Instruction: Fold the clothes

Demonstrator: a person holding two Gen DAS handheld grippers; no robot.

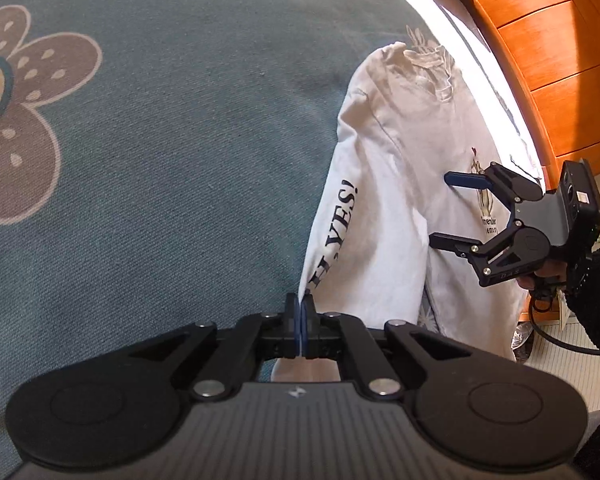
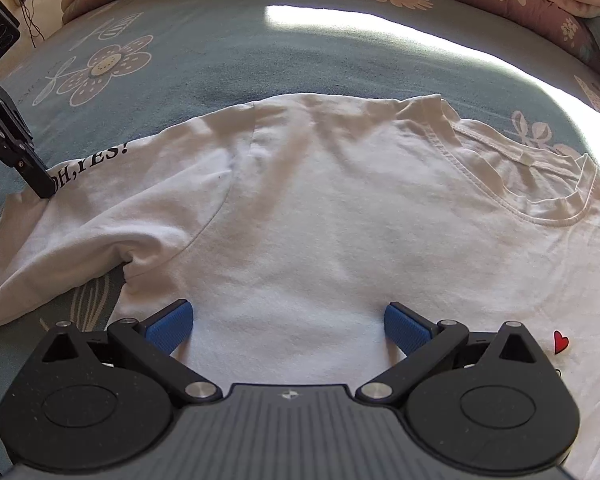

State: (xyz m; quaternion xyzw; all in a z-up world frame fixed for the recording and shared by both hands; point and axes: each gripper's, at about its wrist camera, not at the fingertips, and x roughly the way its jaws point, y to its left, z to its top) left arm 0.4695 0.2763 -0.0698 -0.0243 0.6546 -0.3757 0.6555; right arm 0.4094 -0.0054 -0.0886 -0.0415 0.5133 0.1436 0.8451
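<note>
Two grippers were at work on one white shirt (image 2: 320, 216), which lay spread front-up on the blue flowered bedsheet (image 1: 160, 120). The shirt is the reference for all positions below.

Left gripper (image 1: 302, 312): at the outer end of the sleeve (image 1: 340, 232) that carries the black lettering, jaws shut tight on the sleeve's edge, a thin line of white cloth showing between the blue pads. Judged purpose: to hold the cuff so the sleeve can be carried inward across the shirt's body.

Right gripper (image 2: 288, 328): over the shirt's chest, below the collar (image 2: 540, 184) and beside the small red heart (image 2: 559, 342). Its jaws stood wide apart with nothing between them, only flat cloth beneath. Judged purpose: waiting, perhaps to pin the body while the sleeve is folded.

No fold was yet made in the body; the sleeve fold looked to be the step in hand.
</note>
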